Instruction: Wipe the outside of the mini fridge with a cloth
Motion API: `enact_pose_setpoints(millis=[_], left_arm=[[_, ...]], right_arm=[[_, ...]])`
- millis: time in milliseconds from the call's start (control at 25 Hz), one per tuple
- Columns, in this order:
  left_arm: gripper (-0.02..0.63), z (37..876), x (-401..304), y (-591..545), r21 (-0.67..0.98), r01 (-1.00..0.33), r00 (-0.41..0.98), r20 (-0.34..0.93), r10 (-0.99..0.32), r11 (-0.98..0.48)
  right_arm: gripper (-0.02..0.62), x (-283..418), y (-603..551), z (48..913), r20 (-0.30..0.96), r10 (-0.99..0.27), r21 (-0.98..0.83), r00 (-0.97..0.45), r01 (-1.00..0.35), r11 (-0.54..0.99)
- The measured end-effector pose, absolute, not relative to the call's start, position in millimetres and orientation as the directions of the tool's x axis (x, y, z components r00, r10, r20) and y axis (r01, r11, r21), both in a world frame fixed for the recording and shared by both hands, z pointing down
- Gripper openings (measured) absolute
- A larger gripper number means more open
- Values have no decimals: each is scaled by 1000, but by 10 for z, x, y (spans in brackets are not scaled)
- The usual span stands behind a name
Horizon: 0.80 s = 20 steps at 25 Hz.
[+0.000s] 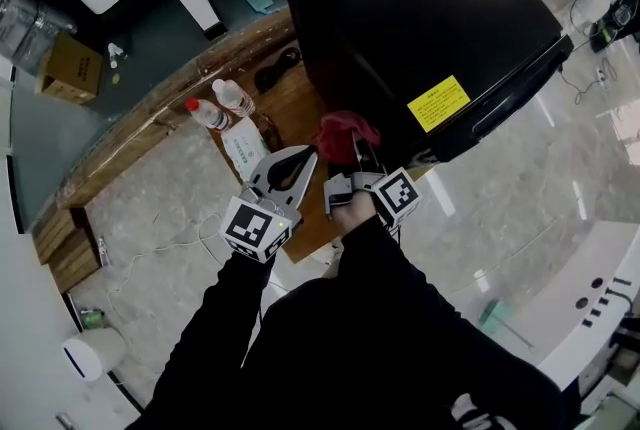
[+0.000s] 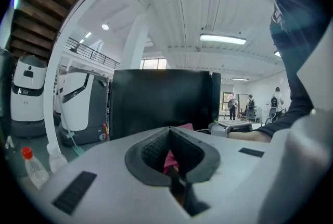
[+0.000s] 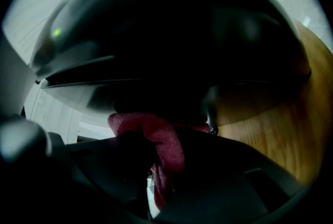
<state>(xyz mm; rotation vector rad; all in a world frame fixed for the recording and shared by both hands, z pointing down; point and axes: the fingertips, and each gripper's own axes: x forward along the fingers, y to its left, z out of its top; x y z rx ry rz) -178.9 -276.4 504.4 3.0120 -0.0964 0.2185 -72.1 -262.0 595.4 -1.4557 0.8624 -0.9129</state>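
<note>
The floor (image 1: 520, 218) is pale, shiny stone. A brown wooden table (image 1: 285, 118) stands on it. Up high, long lamps (image 2: 222, 38) glow on a white ceiling (image 2: 171, 4) beside a white pillar (image 2: 136, 43).

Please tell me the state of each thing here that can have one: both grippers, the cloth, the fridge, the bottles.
mini fridge: door looks shut.
red cloth: bunched, clamped, right by the fridge.
right gripper: shut on the cloth.
left gripper: shut, empty.
red-capped bottle: upright, capped.
white-capped bottle: upright, capped.
</note>
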Motion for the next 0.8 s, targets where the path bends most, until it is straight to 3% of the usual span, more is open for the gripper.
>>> enact_pose_setpoints(millis=[800], left_arm=[[6,6825,-1762,-2752,297,-117,930,368,0,-948]], right_arm=[[64,-671,-2669,7737,215,-881,-972,421,7,-234]])
